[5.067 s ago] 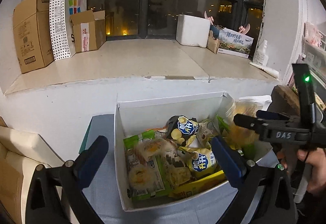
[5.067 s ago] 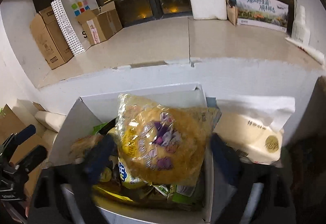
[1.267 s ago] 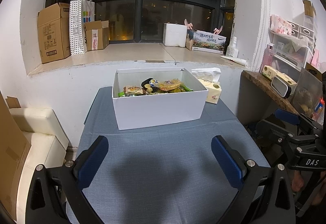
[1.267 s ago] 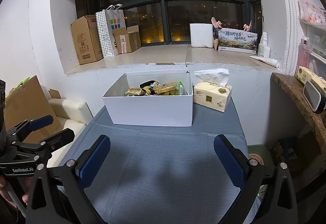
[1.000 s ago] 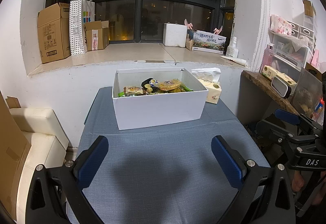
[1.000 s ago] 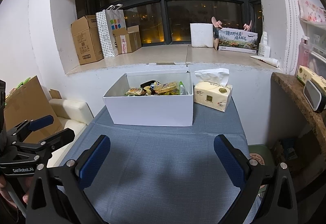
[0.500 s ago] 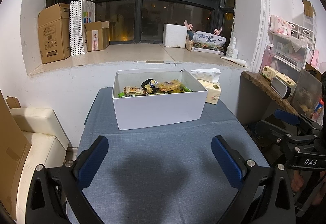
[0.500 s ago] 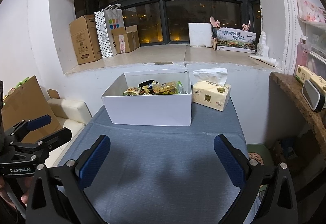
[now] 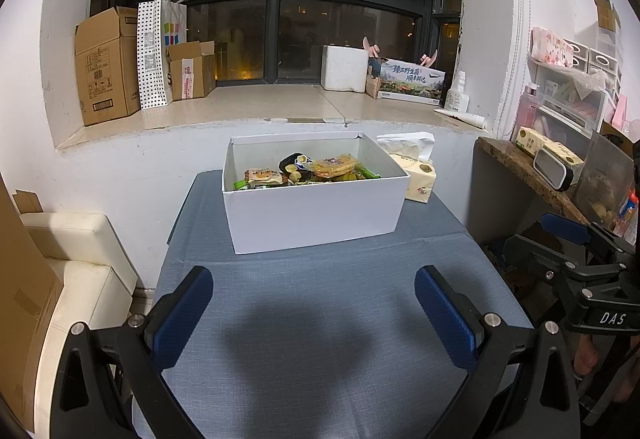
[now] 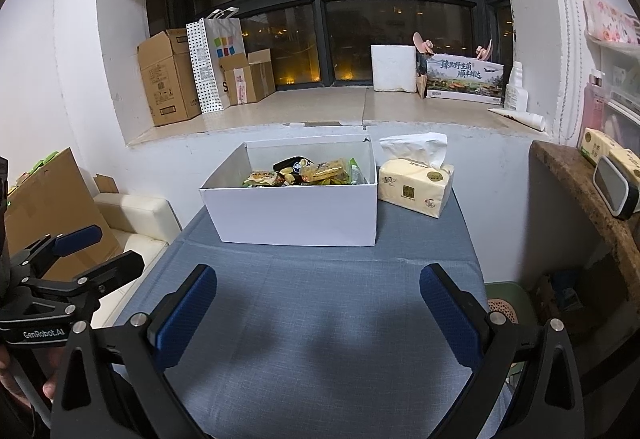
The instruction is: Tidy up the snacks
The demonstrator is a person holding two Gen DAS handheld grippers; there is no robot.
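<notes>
White box (image 9: 316, 213) of snacks (image 9: 304, 171) well beyond left claw (image 9: 314, 313) and right claw (image 10: 318, 309), both wide, empty

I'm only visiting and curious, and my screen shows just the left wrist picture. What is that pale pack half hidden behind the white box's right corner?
Observer: The right wrist view shows all of it. It is a tissue pack with a tissue sticking out of the top, beside the white box.
Operator: Is anything on the floor on that side?
Observer: Yes, a green round thing with a perforated top. I cannot tell what it is.
Operator: Can you see the tool that carries my camera?
Observer: Yes, the left gripper shows from the side at the left edge. Its jaws are open and empty, and "GenRobot.AI" is printed on its body.
</notes>
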